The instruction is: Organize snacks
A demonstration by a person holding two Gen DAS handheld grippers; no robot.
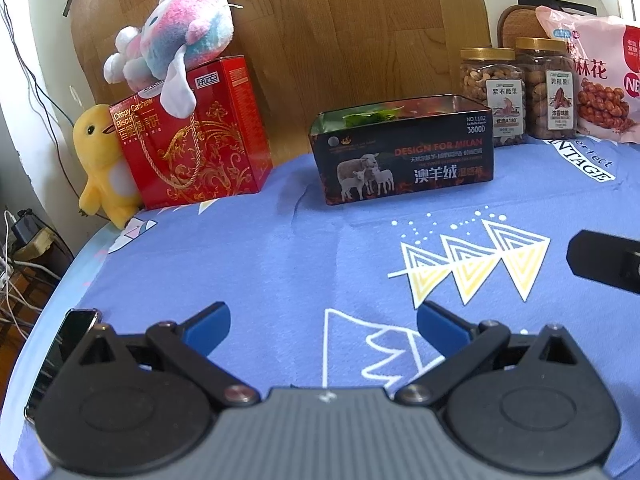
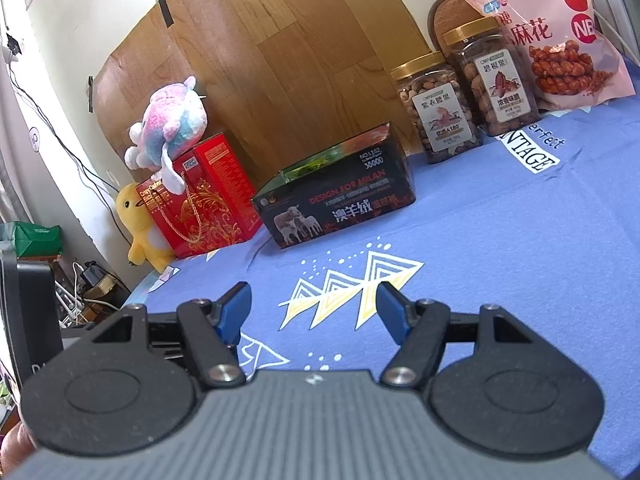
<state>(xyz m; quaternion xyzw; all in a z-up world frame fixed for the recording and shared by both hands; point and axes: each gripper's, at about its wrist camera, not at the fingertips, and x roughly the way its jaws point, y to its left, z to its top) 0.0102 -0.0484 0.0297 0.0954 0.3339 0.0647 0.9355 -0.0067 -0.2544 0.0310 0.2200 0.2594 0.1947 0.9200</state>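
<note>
An open black box (image 1: 404, 164) (image 2: 340, 204) printed with sheep stands at the back of the blue cloth; green and red packets show inside it. Right of it stand two gold-lidded nut jars (image 1: 492, 96) (image 2: 438, 108), the taller jar (image 1: 550, 88) (image 2: 494, 80) behind, and a pink bag of twisted snacks (image 1: 596, 80) (image 2: 560, 36). A red biscuit gift box (image 1: 196, 136) (image 2: 204, 196) stands at the left. My left gripper (image 1: 323, 326) hovers open over the near cloth with nothing in it. My right gripper (image 2: 314, 308) is likewise open, well short of the black box.
A pink-and-blue plush (image 1: 176, 36) (image 2: 172, 120) lies on the red box and a yellow plush (image 1: 104, 160) (image 2: 140, 224) leans beside it. A wooden board (image 1: 320, 32) backs the table. A phone (image 1: 68, 344) lies at the left edge. Cables hang past the table's left side.
</note>
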